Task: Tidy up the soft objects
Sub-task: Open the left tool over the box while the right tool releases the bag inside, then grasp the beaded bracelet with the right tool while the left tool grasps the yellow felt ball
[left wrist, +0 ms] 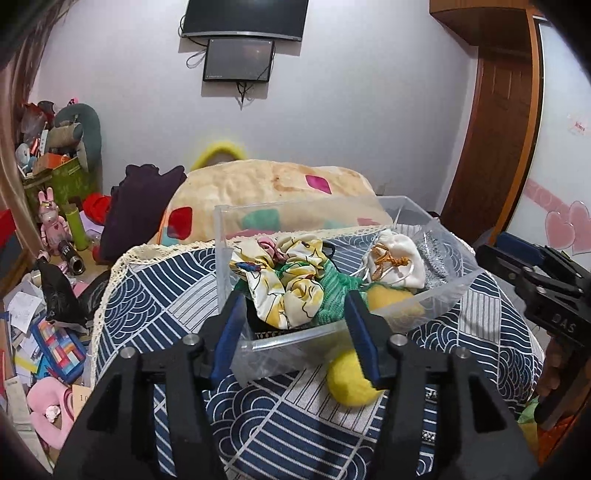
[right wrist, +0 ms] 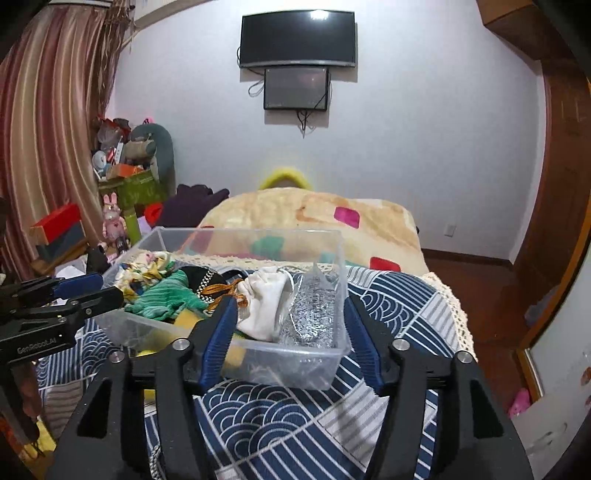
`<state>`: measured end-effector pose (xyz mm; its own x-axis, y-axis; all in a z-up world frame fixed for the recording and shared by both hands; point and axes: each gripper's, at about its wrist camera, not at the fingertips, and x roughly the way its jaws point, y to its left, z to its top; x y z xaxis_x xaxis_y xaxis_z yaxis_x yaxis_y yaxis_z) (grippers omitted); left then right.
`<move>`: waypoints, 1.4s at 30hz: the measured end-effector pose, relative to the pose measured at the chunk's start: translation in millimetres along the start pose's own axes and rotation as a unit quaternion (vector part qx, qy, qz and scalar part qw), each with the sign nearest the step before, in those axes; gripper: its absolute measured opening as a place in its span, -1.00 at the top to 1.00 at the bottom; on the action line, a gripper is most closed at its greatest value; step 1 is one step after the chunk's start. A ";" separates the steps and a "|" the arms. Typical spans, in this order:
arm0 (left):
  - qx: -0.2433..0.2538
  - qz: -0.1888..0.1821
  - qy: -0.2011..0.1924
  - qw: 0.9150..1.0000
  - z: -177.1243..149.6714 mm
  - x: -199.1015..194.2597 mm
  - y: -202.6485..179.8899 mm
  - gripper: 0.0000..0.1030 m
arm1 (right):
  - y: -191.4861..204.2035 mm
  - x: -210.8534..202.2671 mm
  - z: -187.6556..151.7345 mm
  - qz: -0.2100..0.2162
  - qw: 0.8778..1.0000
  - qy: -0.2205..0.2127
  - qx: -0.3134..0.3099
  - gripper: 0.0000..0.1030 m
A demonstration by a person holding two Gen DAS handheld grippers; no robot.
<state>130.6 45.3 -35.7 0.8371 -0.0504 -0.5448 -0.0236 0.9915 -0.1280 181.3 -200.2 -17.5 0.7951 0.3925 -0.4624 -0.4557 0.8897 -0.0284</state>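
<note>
A clear plastic bin (left wrist: 284, 341) (right wrist: 317, 369) stands on a blue-and-white patterned cloth (left wrist: 280, 424) (right wrist: 280, 417). It holds a yellow-white floral scrunchie (left wrist: 291, 291), a green knit piece (left wrist: 332, 291) (right wrist: 162, 299), a white drawstring pouch (left wrist: 399, 266) (right wrist: 266, 299) and a silvery glitter bag (right wrist: 314, 314). A yellow felt ball (left wrist: 349, 380) lies on the cloth in front of the bin, beside my left gripper's right finger. My left gripper (left wrist: 295, 328) is open and empty at the bin's near wall. My right gripper (right wrist: 290, 332) is open and empty, its fingers either side of the bin's near right corner.
A folded beige blanket (left wrist: 273, 184) (right wrist: 314, 210) with coloured patches lies behind the bin. Toys, boxes and papers crowd the floor at the left (left wrist: 48, 295). A wooden door (left wrist: 495, 129) stands at the right. Two screens (right wrist: 297, 35) hang on the far wall.
</note>
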 end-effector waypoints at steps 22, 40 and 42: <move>-0.014 -0.008 0.045 0.999 -63.0 -31.0 -2.6 -0.55 | 48.0 -15.1 -60.7 0.077 0.995 0.052 -0.040 -0.42; -0.009 -0.033 0.070 0.997 -76.3 -5.4 -24.3 -0.55 | 54.9 4.8 -94.9 0.092 0.988 0.116 -0.053 0.59; -0.010 -0.038 0.071 0.997 -71.4 1.3 -27.5 -0.55 | 47.9 3.5 -93.1 0.091 0.989 0.112 -0.042 0.71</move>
<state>93.2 9.4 -92.0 0.7507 -0.1430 -0.6450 0.0246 0.9817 -0.1891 125.0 -177.9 -103.0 0.5925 0.4749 -0.6507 -0.6223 0.7828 0.0046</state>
